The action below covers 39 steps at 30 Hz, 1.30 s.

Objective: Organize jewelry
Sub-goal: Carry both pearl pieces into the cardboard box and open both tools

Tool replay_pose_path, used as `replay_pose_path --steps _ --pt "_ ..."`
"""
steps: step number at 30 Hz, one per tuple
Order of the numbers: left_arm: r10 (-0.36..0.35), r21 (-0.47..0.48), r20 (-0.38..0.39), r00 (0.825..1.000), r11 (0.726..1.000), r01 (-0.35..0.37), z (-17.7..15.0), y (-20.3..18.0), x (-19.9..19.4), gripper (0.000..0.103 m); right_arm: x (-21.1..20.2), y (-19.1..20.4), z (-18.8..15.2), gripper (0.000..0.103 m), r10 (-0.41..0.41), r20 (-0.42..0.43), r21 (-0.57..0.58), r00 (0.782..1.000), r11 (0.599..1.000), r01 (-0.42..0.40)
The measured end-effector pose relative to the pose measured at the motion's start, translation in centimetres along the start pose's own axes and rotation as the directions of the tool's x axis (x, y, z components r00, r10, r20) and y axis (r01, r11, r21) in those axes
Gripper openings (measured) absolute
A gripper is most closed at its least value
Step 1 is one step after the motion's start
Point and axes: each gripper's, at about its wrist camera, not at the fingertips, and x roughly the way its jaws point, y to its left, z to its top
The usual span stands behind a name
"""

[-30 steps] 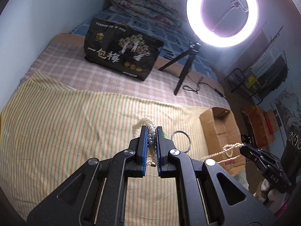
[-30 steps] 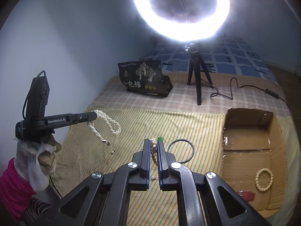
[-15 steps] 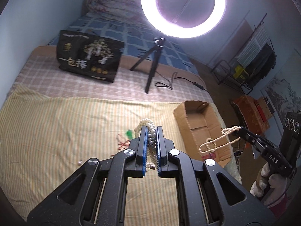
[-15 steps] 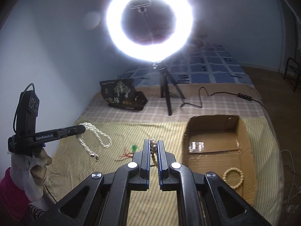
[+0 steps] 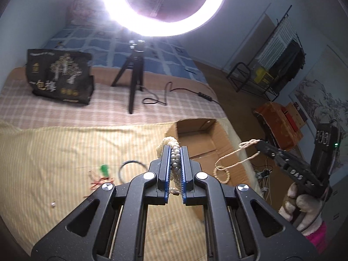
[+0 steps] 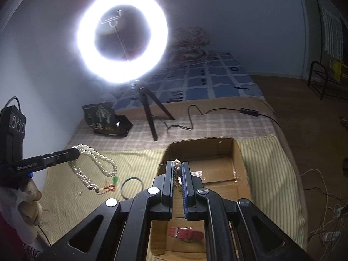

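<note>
My left gripper [image 5: 175,150] is shut on a white pearl necklace [image 5: 175,159], held in the air above the yellow striped cloth just left of the open cardboard box [image 5: 196,140]. In the right wrist view that necklace [image 6: 95,167] dangles in loops from the left gripper [image 6: 75,152]. My right gripper [image 6: 178,165] is shut on a tan bead strand [image 6: 177,175] above the box [image 6: 238,154]. The strand [image 5: 230,163] hangs from the right gripper [image 5: 260,145] over the box. A red watch strap [image 6: 187,233] lies inside the box.
A black bangle [image 5: 130,169], a green pendant on red cord [image 5: 104,169] and a small loose bead [image 5: 52,204] lie on the cloth. Behind stand a ring light tripod [image 5: 133,82] with its cable [image 6: 191,119] and a black bag [image 5: 59,79]. The bed's edge drops to the floor on the right.
Both grippers have carried their strands to the right, from above the middle of the cloth to the box. The right gripper now hangs over the box's inside.
</note>
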Motion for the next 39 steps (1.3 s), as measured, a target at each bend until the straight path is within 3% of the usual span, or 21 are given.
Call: replay_pose_path --steps 15,32,35,38,39 --pt "-0.074 0.06 -0.056 0.996 0.995 0.077 -0.4 -6.1 6.6 0.006 2.3 -3.8 1.2 0.004 -0.036 0.016 0.043 0.999 0.998 0.035" --pt "-0.058 0.075 -0.103 0.993 0.995 0.066 -1.1 -7.4 9.8 0.006 4.2 -5.2 1.5 0.004 -0.038 0.005 0.058 0.999 0.998 0.038" --pt "-0.057 0.079 -0.103 0.993 0.995 0.065 -1.1 -7.4 9.9 0.006 4.4 -5.4 1.4 0.01 -0.037 0.005 0.065 0.999 0.997 0.037" --pt "-0.05 0.082 -0.108 0.993 0.995 0.059 -1.0 -7.5 9.8 0.009 4.4 -5.5 1.4 0.032 -0.04 0.008 0.067 0.999 0.997 0.039" --pt "-0.046 0.083 -0.105 0.993 0.995 0.055 -1.0 -7.4 9.8 0.012 4.3 -5.5 1.4 0.034 -0.051 0.012 0.068 0.999 0.996 0.05"
